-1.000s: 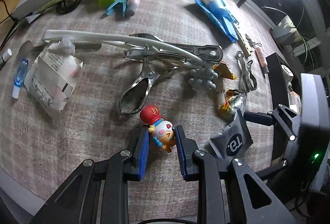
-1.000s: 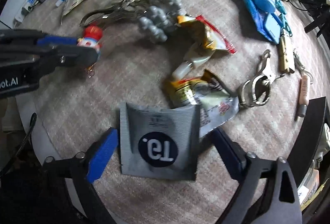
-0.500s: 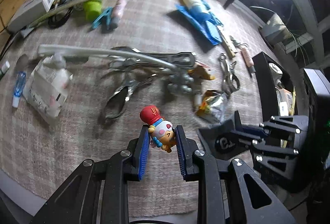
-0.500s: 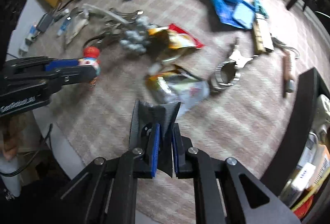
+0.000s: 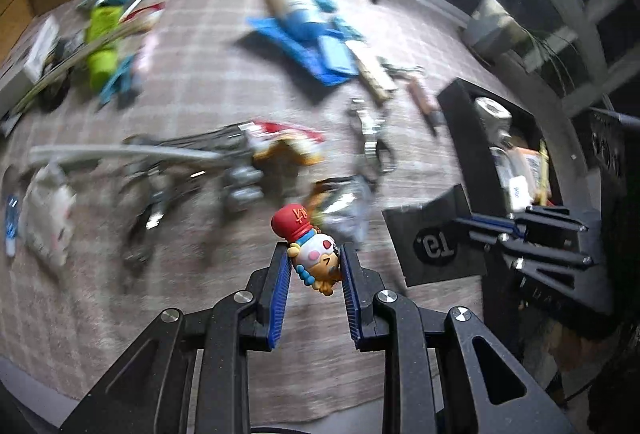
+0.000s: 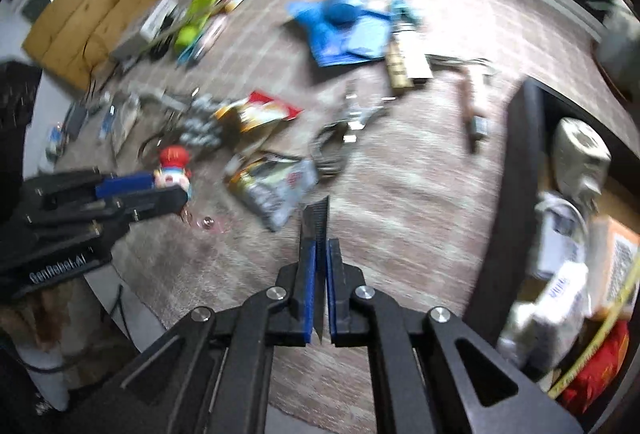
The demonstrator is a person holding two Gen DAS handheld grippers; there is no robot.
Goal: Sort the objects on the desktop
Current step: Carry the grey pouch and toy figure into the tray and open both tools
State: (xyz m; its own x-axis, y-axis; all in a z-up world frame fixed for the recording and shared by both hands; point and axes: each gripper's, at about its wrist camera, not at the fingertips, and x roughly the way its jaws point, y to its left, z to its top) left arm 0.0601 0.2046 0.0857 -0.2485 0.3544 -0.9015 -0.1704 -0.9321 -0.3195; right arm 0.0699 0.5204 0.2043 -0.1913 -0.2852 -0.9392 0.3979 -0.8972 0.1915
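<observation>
Clamped between the blue-padded fingers of my left claw [image 5: 314, 268] is the small cartoon figurine with a red cap, white face and orange body [image 5: 310, 248]; its cap sticks out past the fingertips and it is lifted clear of the pinkish checked tablecloth [image 5: 208, 46]; beyond it, blurred, lie a crumpled silver snack wrapper [image 5: 344, 212], a red-and-orange snack packet [image 5: 288, 146], a heap of shiny metal tools [image 5: 180, 162] and a flat blue plastic pack [image 5: 316, 54]; at the right edge of the left wrist view I see my right claw [image 5: 472, 224] pinching one edge of the dark grey square sachet with a round black logo [image 5: 424, 240], which hangs above the cloth just beside the open black storage bin [image 5: 472, 138]. From the right wrist view, the right claw [image 6: 319, 254] has its fingers nearly together on that sachet [image 6: 318, 220], seen edge-on as a thin dark sliver standing up between the blue pads [image 6: 308, 282]; the bin's black wall [image 6: 516, 162] stands to the right, with a white roll and packets inside; over on the left the left claw [image 6: 168, 190] carries the figurine [image 6: 175, 168] above the table edge, near the silver wrapper [image 6: 276, 186].
</observation>
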